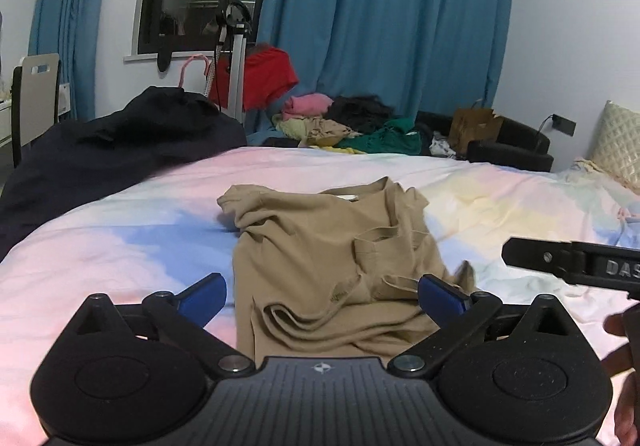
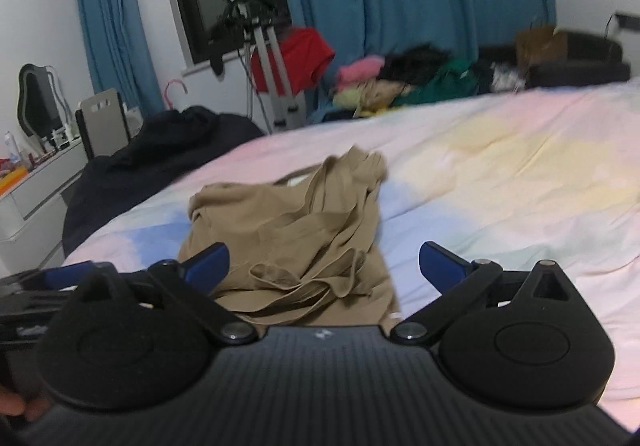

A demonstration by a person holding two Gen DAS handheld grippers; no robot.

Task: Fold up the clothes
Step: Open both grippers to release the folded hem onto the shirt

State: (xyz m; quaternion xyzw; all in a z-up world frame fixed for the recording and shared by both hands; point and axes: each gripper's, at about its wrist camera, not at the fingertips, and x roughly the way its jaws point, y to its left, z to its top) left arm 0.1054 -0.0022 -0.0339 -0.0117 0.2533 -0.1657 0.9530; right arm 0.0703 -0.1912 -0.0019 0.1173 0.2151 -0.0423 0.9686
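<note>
A tan garment [image 1: 336, 258] lies rumpled and partly folded on the pastel bedsheet [image 1: 120, 246]. It also shows in the right wrist view [image 2: 304, 234]. My left gripper [image 1: 322, 296] is open and empty, its blue fingertips spread on either side of the garment's near end, just above it. My right gripper [image 2: 324, 266] is open and empty, hovering over the garment's near edge. The right gripper's arm shows at the right of the left wrist view [image 1: 572, 260].
A dark garment [image 1: 100, 150] is heaped on the bed's far left. A pile of mixed clothes [image 1: 348, 122] lies beyond the bed under blue curtains [image 1: 380, 26]. A pillow [image 1: 616, 146] is at far right. A white desk [image 2: 36, 190] stands left.
</note>
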